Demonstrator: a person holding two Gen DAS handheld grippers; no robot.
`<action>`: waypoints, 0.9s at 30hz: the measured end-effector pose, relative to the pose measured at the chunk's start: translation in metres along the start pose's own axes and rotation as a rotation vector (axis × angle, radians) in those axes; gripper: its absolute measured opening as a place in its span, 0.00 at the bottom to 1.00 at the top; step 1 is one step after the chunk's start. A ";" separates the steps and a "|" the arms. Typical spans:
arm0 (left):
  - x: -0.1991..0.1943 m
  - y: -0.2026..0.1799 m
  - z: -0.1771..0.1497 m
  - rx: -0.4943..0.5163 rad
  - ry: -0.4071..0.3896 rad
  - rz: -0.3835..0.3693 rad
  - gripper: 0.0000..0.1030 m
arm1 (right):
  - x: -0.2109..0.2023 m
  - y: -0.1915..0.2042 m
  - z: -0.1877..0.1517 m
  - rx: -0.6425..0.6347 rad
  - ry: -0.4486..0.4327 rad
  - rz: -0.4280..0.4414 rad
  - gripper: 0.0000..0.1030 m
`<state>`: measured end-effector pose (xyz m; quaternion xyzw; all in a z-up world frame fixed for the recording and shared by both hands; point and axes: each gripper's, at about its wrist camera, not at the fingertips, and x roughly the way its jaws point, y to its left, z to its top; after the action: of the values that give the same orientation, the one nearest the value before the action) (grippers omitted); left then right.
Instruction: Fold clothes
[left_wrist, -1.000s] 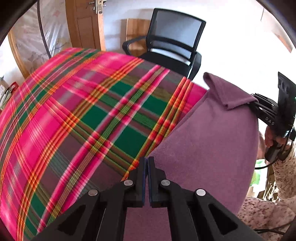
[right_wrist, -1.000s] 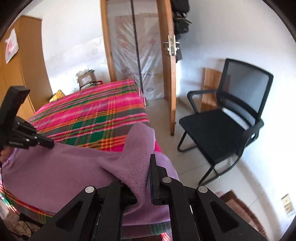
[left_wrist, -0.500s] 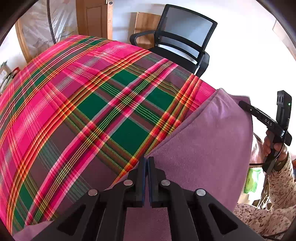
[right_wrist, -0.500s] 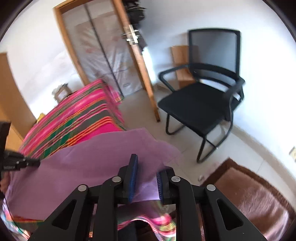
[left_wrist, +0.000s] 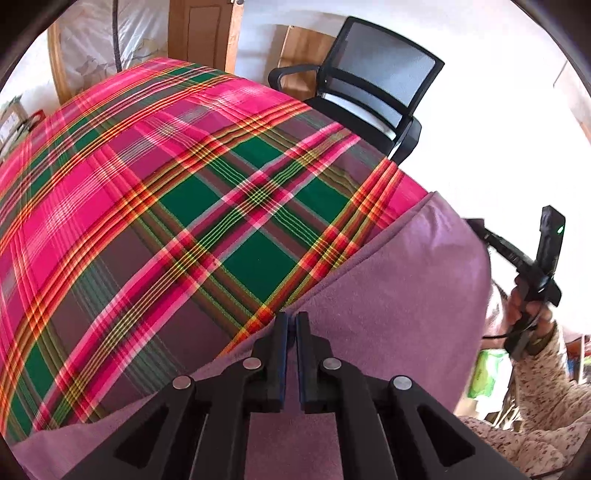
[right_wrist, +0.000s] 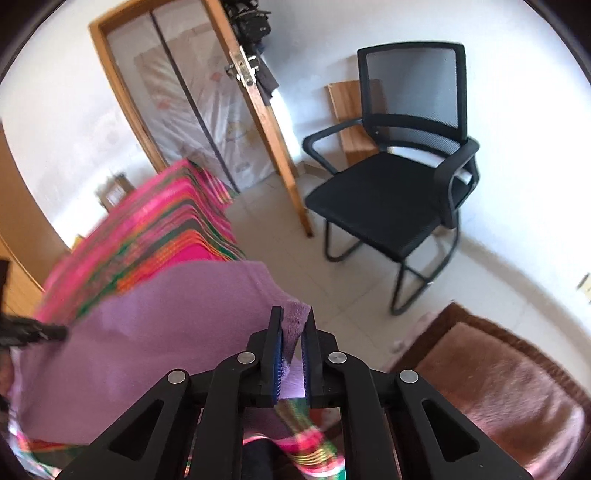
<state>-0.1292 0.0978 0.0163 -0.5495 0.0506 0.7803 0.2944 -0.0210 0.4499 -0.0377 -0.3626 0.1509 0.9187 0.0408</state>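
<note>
So the purple cloth (left_wrist: 388, 302) is a plain, soft-looking mauve piece, kinda fleecy, no print on it. It's spread over the near edge of the bed with the pink and green plaid blanket (left_wrist: 155, 206), and it runs sideways between the two claws, long axis going from one claw across to the other.

Left claw (left_wrist: 291, 321) first: jaws pressed nearly together, pinching the cloth's far edge right at its tips. The plaid stretches out ahead and to its left, the purple fans off to its right. Way off on that right side you can see the other tool in the person's hand (left_wrist: 524, 306), patterned sleeve (left_wrist: 546, 373) below it.

Right claw (right_wrist: 292, 325): jaws a small gap apart with the cloth's corner (right_wrist: 293, 317) sitting between the blue pads (right_wrist: 277, 354). Can't tell if it's actually clamped. The cloth spreads away to its left toward the bed. Ahead and to the right there's a black mesh chair (right_wrist: 399, 177) and a brown rug (right_wrist: 491, 384) on the floor.
</note>
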 end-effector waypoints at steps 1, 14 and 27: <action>-0.005 0.002 -0.002 -0.008 -0.006 -0.007 0.06 | 0.000 0.001 0.000 -0.008 0.001 -0.019 0.11; -0.099 0.077 -0.053 -0.228 -0.193 0.040 0.12 | -0.022 0.014 0.008 -0.026 -0.048 -0.328 0.20; -0.158 0.167 -0.179 -0.581 -0.290 0.137 0.17 | -0.039 0.127 0.008 -0.198 -0.076 -0.024 0.20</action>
<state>-0.0314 -0.1751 0.0453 -0.4890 -0.1796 0.8502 0.0763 -0.0211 0.3324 0.0255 -0.3315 0.0535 0.9417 0.0217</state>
